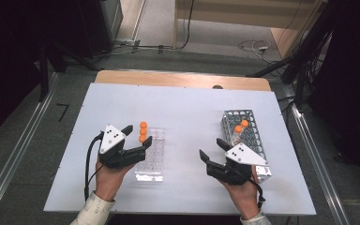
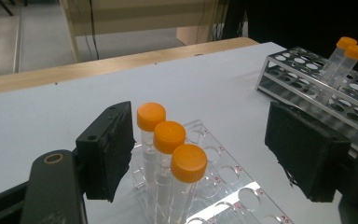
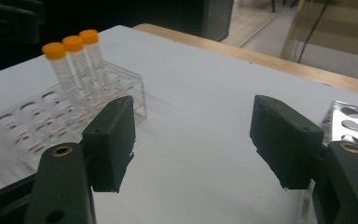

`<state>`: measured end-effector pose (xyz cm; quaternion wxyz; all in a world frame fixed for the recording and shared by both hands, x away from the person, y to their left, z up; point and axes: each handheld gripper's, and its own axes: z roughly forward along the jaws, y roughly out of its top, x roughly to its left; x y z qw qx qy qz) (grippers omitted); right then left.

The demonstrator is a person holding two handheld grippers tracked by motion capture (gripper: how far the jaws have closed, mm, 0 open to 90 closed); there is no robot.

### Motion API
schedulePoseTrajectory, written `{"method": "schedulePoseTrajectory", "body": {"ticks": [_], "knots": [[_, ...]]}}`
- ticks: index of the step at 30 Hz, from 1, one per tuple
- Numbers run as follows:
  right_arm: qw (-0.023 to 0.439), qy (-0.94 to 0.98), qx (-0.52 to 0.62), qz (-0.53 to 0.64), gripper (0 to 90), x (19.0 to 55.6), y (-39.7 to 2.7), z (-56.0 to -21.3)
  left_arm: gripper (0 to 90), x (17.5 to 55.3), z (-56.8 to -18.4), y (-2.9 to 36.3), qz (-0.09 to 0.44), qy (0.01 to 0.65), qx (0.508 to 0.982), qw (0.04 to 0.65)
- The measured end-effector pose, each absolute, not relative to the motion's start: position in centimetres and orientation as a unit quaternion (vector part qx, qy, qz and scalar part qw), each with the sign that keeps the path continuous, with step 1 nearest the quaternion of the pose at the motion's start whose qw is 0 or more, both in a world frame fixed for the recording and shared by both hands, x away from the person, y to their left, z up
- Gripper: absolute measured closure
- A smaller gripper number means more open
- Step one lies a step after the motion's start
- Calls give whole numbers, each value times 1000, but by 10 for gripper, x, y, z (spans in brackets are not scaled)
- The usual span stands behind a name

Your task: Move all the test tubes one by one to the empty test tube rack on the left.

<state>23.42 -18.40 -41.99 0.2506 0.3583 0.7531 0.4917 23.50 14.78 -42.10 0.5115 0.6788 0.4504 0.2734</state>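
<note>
Left gripper view looks at three clear tubes [image 2: 168,158] with orange screw caps, standing upright in a row along one edge of a transparent plastic rack [image 2: 223,186]; graduation marks show on their walls. The left gripper [image 2: 200,154] has its jaws spread wide around the row, pads clear of the tubes. High view places that rack at about 9 o'clock of the table centre and a metal rack [image 1: 253,136] with two orange-capped tubes [image 1: 240,127] at 3 o'clock. The right gripper [image 1: 212,149], jaws wide and empty, hovers just beside the metal rack.

Both hand-held grippers [image 1: 137,136] [image 1: 211,149] open
</note>
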Motion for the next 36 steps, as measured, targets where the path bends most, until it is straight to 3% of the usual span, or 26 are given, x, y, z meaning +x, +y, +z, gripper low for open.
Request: {"method": "schedulePoseTrajectory", "body": {"ticks": [10,20,36], "knots": [[302,728,399,468,313,249,-217,-415,242,233,-419,149,278,449,674,516],[316,717,442,437,346,270,-241,-422,239,233,-419,148,276,450,675,516],[286,759,463,358,590,298,-242,-435,242,233,-419,147,274,447,677,516]]}}
